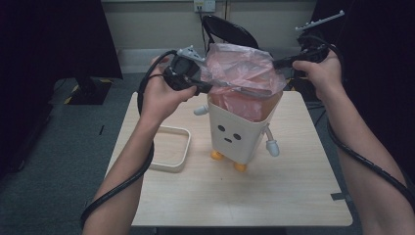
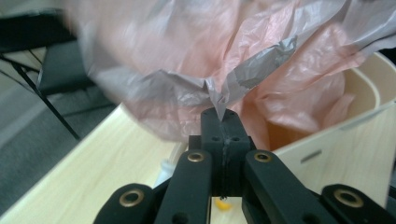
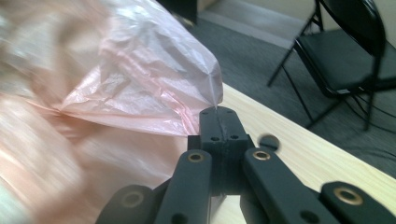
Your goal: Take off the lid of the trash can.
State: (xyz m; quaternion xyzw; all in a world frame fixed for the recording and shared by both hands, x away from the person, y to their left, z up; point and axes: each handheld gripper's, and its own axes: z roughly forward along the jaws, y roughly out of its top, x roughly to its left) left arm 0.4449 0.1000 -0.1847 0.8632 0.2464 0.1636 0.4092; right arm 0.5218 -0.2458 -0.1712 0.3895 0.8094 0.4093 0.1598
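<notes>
Bag: a pink plastic bag [image 1: 240,73] sits in the cream bin [image 1: 235,134] on the table [image 1: 293,191], its top billowing above the rim.
Left gripper [image 2: 223,113]: jaws closed, pinching the bag's edge on the left side.
Right gripper [image 3: 217,111]: jaws closed, pinching the bag's opposite edge.
Position: bag stretched between both grippers, above the bin.
Nearby: a shallow tray [image 1: 183,142] lies left of the bin.

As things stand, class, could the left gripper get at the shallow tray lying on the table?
Probably not yet. The left gripper is shut on the pink bag above the bin, so it would have to let go first. Otherwise the way looks free: the tray lies bare below the left hand.
</notes>
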